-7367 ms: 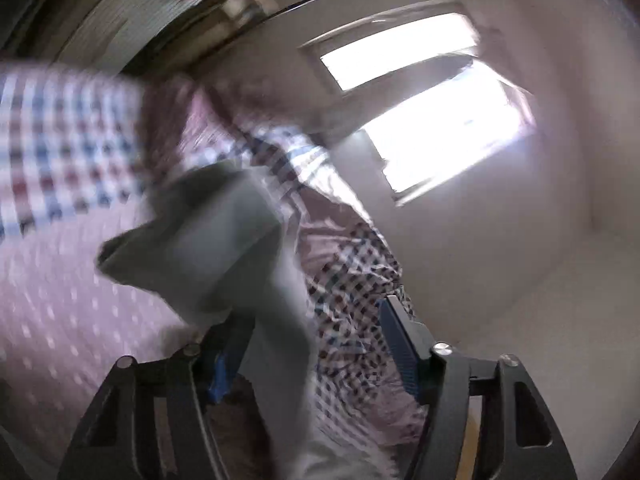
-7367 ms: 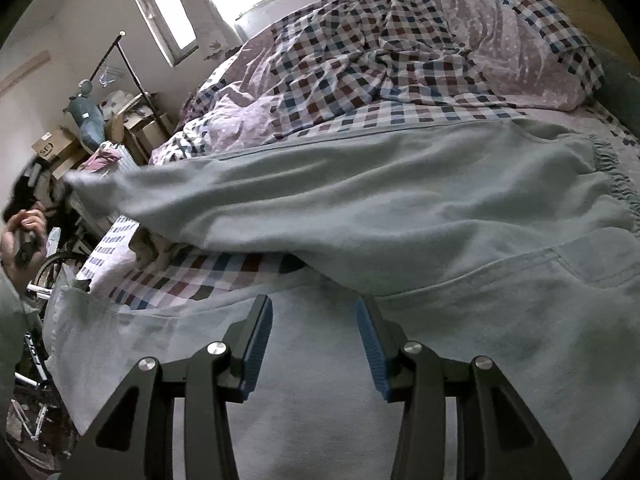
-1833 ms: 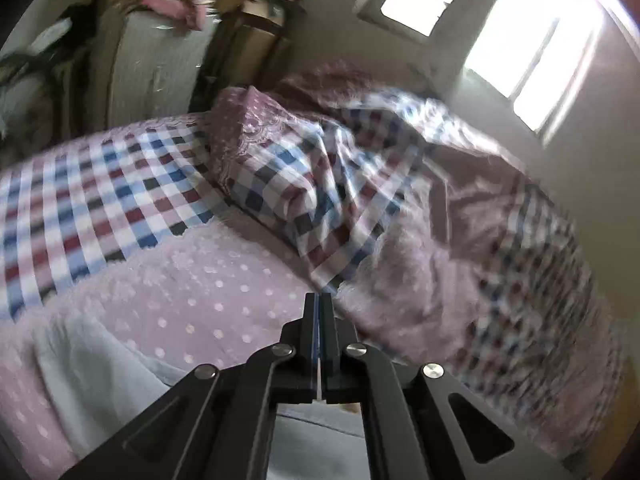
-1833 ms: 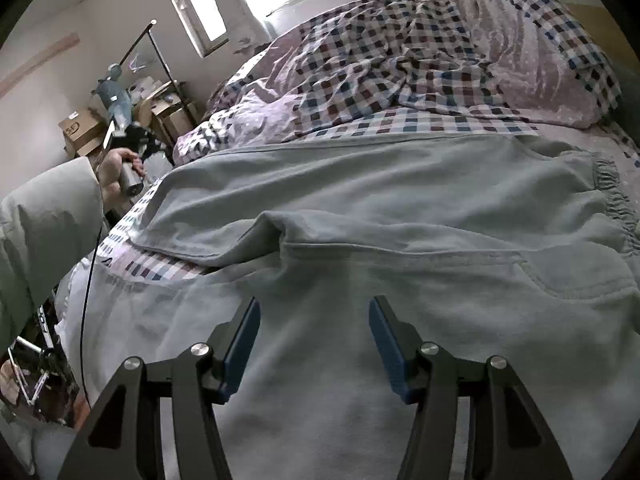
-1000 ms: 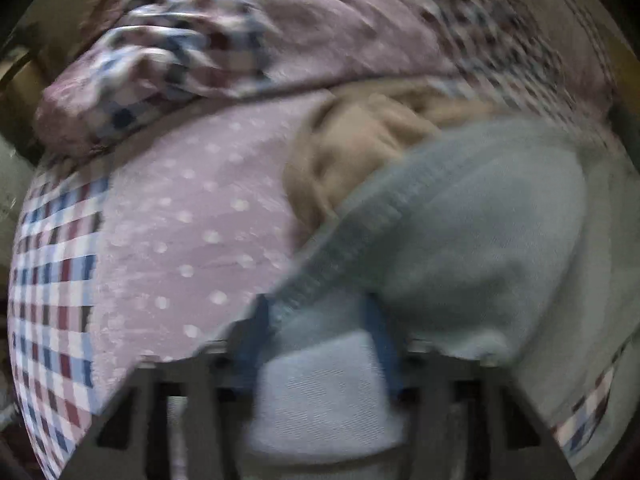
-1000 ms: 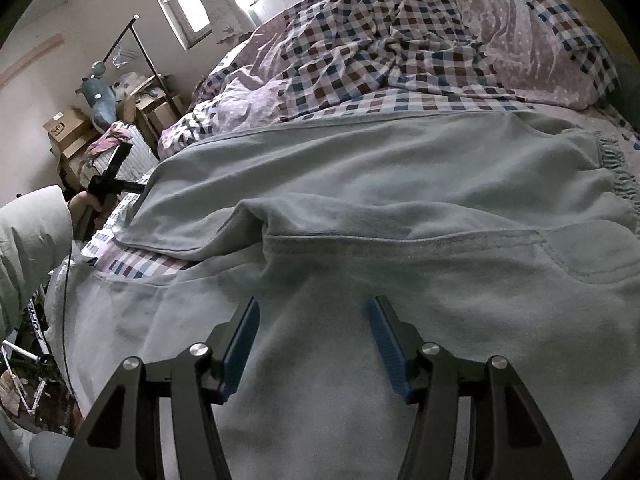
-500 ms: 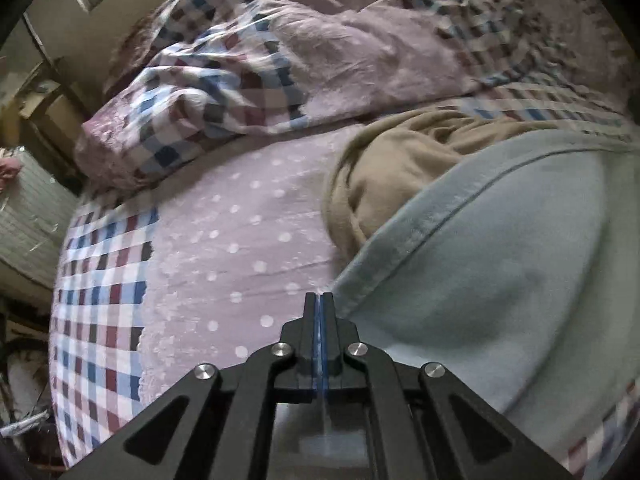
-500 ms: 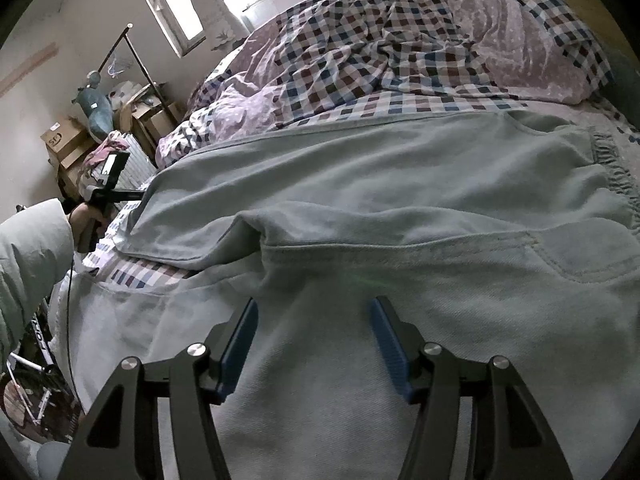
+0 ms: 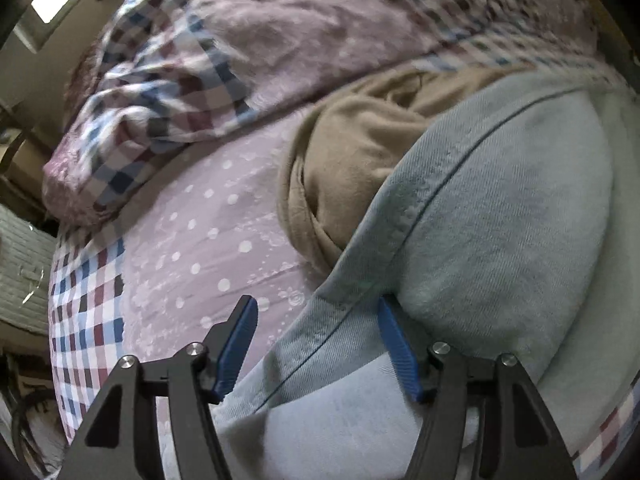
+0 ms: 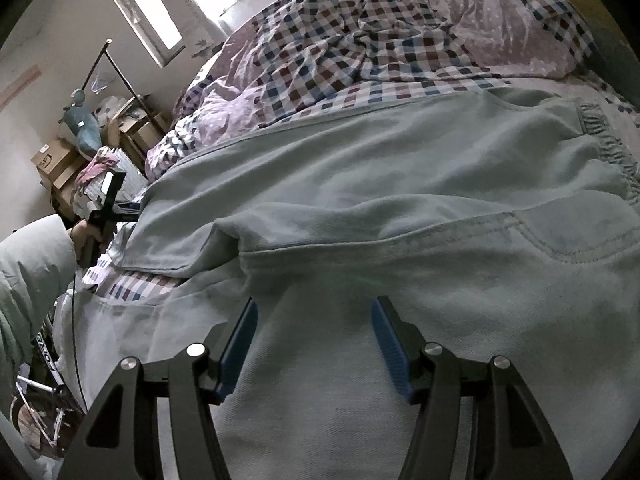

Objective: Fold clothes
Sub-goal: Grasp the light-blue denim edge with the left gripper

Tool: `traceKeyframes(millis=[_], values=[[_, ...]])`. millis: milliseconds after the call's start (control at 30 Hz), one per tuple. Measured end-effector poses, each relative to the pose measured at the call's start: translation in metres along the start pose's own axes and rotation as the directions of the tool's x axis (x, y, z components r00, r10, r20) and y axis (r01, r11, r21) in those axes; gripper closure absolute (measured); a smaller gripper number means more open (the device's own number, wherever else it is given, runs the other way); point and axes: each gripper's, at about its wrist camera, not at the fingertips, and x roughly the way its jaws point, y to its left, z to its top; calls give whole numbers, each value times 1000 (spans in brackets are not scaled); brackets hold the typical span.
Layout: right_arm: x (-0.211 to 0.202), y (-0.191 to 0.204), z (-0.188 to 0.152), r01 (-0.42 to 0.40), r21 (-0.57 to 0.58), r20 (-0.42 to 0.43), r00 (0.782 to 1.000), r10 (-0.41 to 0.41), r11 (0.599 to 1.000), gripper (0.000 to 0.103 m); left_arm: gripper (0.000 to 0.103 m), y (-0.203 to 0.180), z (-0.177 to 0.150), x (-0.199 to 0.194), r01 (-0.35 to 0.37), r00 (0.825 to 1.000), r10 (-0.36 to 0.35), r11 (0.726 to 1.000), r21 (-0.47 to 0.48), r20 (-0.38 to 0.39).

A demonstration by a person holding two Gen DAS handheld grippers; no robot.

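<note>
One pair of grey sweatpants (image 10: pixel 400 184) is lying spread across the bed (image 10: pixel 132 284), folded over on itself, with its gathered waistband at the right in the right wrist view. One tan garment (image 9: pixel 352 152) is sitting bunched just beside the sweatpants' hem (image 9: pixel 384 236), touching it. One checked quilt (image 10: pixel 360 40) is lying crumpled at the far side of the bed.

The left gripper (image 9: pixel 318 344) is standing with its jaws spread wide, the hem lying between the two blue pads, which are not pressing it. The right gripper (image 10: pixel 314 346) is hovering over the sweatpants, jaws likewise apart and gripping nothing.

Two cardboard boxes (image 10: pixel 54 160) are standing by the wall; the printing on them is too small to read.
</note>
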Motion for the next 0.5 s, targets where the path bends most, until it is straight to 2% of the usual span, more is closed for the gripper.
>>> traceKeyframes(millis=[133,200,267,333,400,500], values=[[1,-3,0,6,18,-5,1000,-5,1000,40,35,-5,9,10,3,997,2,998,68,-75],[0,-5,0,6,30,-2,1000,-6,1000,40,37,-2,8,12,37,996,-34,999,35,-87],[-1,-7,0,5,42,1,1000,-5,999,40,47,4,5,14,90,992,-91,996,-23,-88],[-2,-9,1,5,55,5,1000,-5,998,40,51,13,-4,14,158,985,-164,982,-106,-50],[-3,-11,1,5,68,9,1000,-5,998,40,52,20,-13,13,202,979,-205,965,-169,-3],[-5,-14,1,4,87,15,1000,-5,996,40,56,22,-23,9,221,975,-214,950,-220,55]])
